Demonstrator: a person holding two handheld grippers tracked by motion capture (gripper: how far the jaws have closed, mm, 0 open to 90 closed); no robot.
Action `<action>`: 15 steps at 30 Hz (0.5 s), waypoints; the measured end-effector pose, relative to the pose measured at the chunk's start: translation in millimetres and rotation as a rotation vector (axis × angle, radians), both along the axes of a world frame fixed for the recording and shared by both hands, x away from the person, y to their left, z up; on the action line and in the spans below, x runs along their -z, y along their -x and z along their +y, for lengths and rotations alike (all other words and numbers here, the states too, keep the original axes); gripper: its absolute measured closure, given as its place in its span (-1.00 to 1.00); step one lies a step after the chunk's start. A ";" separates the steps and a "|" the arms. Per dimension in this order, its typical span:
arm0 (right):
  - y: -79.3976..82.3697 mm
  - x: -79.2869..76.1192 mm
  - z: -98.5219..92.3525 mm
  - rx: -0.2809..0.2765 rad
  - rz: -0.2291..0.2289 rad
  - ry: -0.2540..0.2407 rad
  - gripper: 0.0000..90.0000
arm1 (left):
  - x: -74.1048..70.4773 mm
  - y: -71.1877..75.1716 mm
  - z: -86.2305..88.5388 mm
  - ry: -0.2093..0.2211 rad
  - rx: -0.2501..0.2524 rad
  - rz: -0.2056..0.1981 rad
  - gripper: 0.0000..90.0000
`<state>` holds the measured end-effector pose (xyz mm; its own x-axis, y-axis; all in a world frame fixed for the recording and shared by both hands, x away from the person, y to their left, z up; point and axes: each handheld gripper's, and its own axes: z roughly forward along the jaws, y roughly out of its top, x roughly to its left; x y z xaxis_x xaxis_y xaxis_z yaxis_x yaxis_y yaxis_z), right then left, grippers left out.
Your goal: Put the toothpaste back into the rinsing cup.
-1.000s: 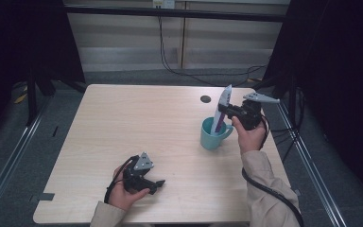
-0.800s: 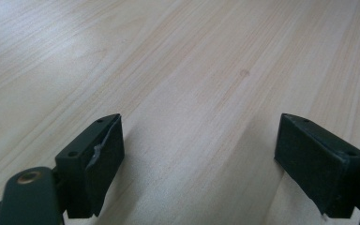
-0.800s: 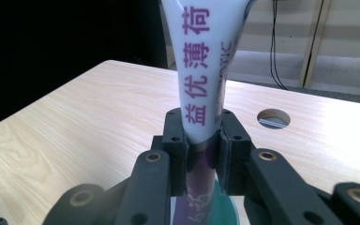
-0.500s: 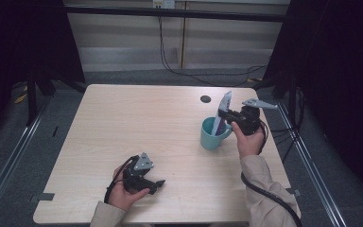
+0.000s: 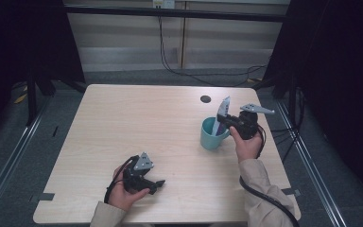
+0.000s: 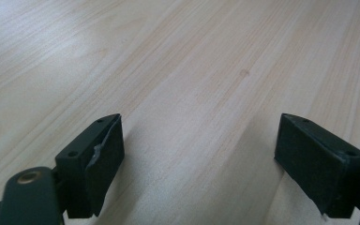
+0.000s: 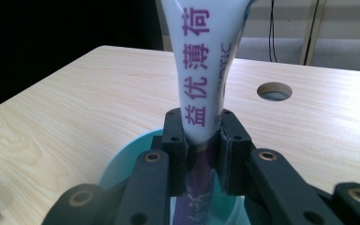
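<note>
over the teal plastic cup (image 5: 212,135) at table's right, right gripper (image 7: 201,136) pinches a white squeeze tube w/ purple print (image 7: 202,65) upright, base inside cup. left gripper (image 6: 201,154) rests wide open, empty, on pale wood table (image 5: 137,127).

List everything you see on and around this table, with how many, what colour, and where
Table: one, light wood, centre.
Cable hole: one, dark, table's far right part.
Cup: one, teal, right side of table.
Toothpaste tube: one, white with purple lettering, lower end in the cup.
Cables: several, black, floor beyond the table.
Left gripper: one, black, near edge, jaws open over bare wood.
Right gripper: one, black, above the cup, jaws shut on the tube.
Hands: two, one holding each gripper.
</note>
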<state>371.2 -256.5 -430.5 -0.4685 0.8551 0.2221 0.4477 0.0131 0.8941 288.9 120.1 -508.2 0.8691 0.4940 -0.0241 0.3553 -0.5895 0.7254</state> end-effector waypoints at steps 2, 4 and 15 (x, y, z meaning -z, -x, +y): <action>0.1 1.1 0.2 -0.001 0.002 0.001 0.68 | 0.0 0.0 0.0 0.000 0.000 0.000 -0.65; 0.4 2.3 0.7 0.000 0.005 -0.004 0.68 | 0.0 0.0 0.0 0.000 0.000 0.000 -0.65; 1.1 5.6 -2.4 0.008 0.003 -0.014 0.67 | 0.1 0.1 -0.1 0.003 -0.002 0.001 -0.65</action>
